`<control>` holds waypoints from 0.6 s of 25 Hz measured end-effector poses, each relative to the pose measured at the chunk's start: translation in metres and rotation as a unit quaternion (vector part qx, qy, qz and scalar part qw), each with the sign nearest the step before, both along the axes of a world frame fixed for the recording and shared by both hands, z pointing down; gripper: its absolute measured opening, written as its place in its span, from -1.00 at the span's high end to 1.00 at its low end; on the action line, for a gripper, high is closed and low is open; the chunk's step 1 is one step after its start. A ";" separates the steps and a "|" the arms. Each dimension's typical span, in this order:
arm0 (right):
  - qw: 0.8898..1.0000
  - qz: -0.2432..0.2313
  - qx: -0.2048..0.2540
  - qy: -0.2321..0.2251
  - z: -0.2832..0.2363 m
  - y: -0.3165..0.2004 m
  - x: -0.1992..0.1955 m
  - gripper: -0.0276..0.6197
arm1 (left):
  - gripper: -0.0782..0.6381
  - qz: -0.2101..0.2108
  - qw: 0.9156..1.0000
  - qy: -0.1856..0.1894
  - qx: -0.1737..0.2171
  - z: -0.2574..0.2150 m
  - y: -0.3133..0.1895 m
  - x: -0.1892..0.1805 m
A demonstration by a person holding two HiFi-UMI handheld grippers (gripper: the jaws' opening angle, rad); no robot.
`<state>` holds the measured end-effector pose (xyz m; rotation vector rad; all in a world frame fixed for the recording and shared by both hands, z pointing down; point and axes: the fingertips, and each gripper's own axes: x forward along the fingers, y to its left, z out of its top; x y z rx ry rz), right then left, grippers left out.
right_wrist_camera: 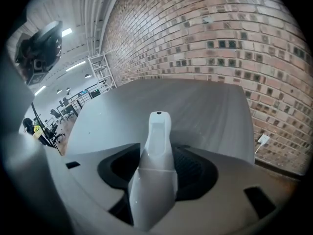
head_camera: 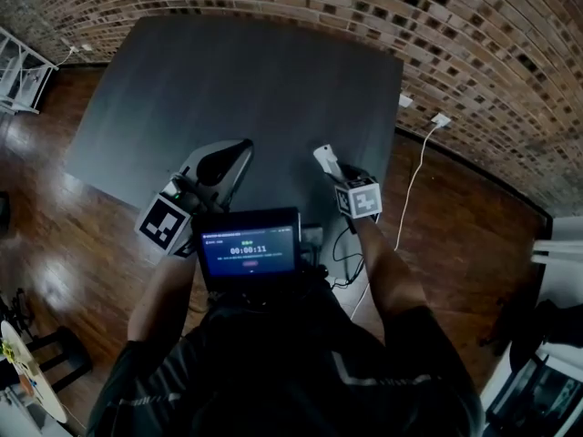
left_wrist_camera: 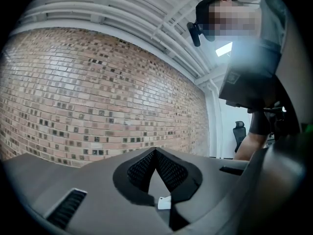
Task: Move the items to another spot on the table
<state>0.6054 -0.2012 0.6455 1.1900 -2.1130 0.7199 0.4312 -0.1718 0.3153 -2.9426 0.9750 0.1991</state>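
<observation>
My right gripper [head_camera: 326,160] is shut on a white plastic item [head_camera: 325,159] and holds it over the near edge of the dark grey table [head_camera: 228,80]. In the right gripper view this white item [right_wrist_camera: 156,155] stands up between the black pads [right_wrist_camera: 199,169]. It tapers to a narrow tip with a small dark hole. My left gripper [head_camera: 239,148] hovers over the table's near left part. Its jaws meet at the tips with nothing between them. In the left gripper view the gripper [left_wrist_camera: 155,153] points up at the brick wall [left_wrist_camera: 98,92].
A small screen [head_camera: 249,248] with a timer sits at the person's chest. A white cable and plug [head_camera: 428,139] lie on the wooden floor to the right of the table. A white rack [head_camera: 18,71] stands at the far left. The brick wall [head_camera: 455,35] curves behind the table.
</observation>
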 end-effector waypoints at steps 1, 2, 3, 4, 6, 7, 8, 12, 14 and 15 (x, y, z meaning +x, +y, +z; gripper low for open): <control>1.000 -0.003 0.005 -0.008 0.000 -0.002 -0.002 0.20 | 0.79 0.000 1.000 0.003 -0.001 0.000 0.000 0.000; 1.000 -0.005 0.004 -0.015 -0.002 -0.002 -0.005 0.20 | 0.79 0.001 1.000 0.004 0.000 -0.001 -0.001 0.001; 1.000 -0.002 -0.003 -0.020 -0.002 -0.001 -0.006 0.19 | 0.79 0.002 1.000 0.005 0.001 -0.001 -0.001 0.001; 1.000 0.001 -0.011 -0.019 -0.003 0.000 -0.005 0.19 | 0.79 0.004 1.000 0.005 0.001 -0.002 -0.001 0.001; 1.000 0.006 -0.020 -0.010 -0.009 0.002 -0.002 0.17 | 0.79 0.005 1.000 0.005 0.001 -0.001 -0.003 0.001; 1.000 0.007 -0.023 -0.008 -0.006 0.004 0.000 0.17 | 0.79 0.005 1.000 0.007 -0.001 -0.001 -0.004 0.001; 1.000 0.006 -0.023 -0.005 -0.004 0.004 0.001 0.16 | 0.79 0.004 1.000 0.008 -0.002 -0.002 -0.004 0.000; 1.000 0.000 0.001 0.004 -0.027 0.001 -0.005 0.06 | 0.79 0.008 1.000 0.011 0.008 -0.013 -0.004 -0.005; 1.000 0.011 -0.008 0.007 -0.037 0.006 -0.004 0.06 | 0.79 0.012 1.000 0.015 0.011 -0.015 -0.002 -0.007; 1.000 0.018 -0.010 0.007 -0.035 0.008 -0.001 0.06 | 0.79 0.015 1.000 0.017 0.011 -0.015 0.000 -0.008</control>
